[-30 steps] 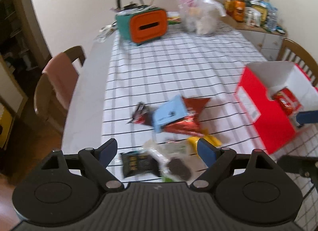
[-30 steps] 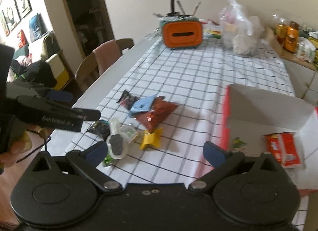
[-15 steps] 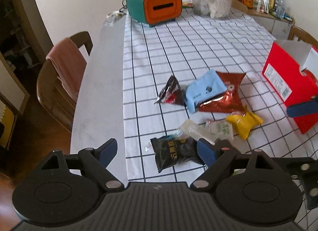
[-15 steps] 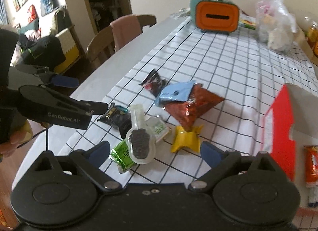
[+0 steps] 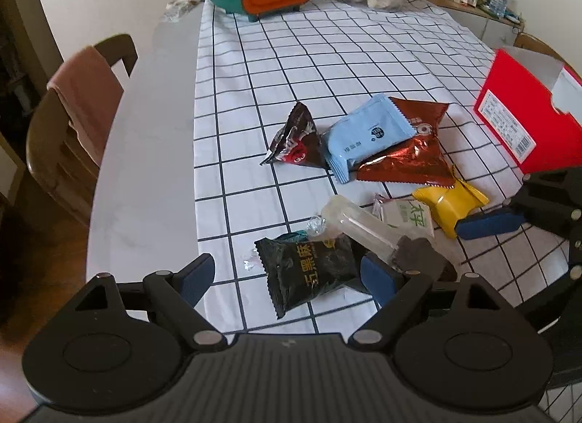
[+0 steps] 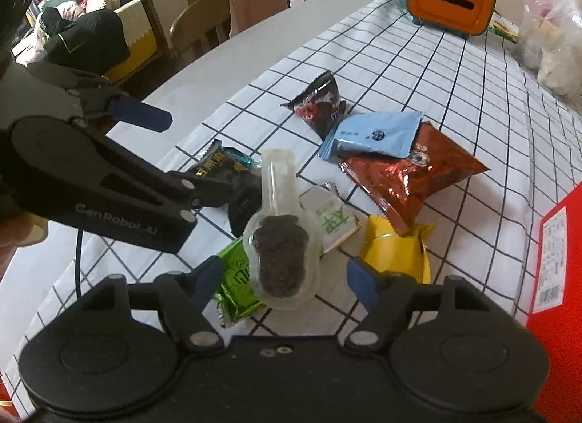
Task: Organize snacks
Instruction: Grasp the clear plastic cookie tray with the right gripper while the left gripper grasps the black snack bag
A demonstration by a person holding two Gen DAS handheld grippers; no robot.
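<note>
Over the checked cloth, left tool [image 5: 287,275] wide open around black packet [image 5: 309,272], right tool [image 6: 283,277] wide open around clear cookie pack [image 6: 282,259], neither gripping.

My left wrist cam sits low at the table's near edge facing up it, right cam close from the right, both sharing the snack pile [image 5: 367,182] [image 6: 327,182].

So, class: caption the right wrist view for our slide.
Open right gripper straddles a clear cookie pack among scattered snacks.
</note>
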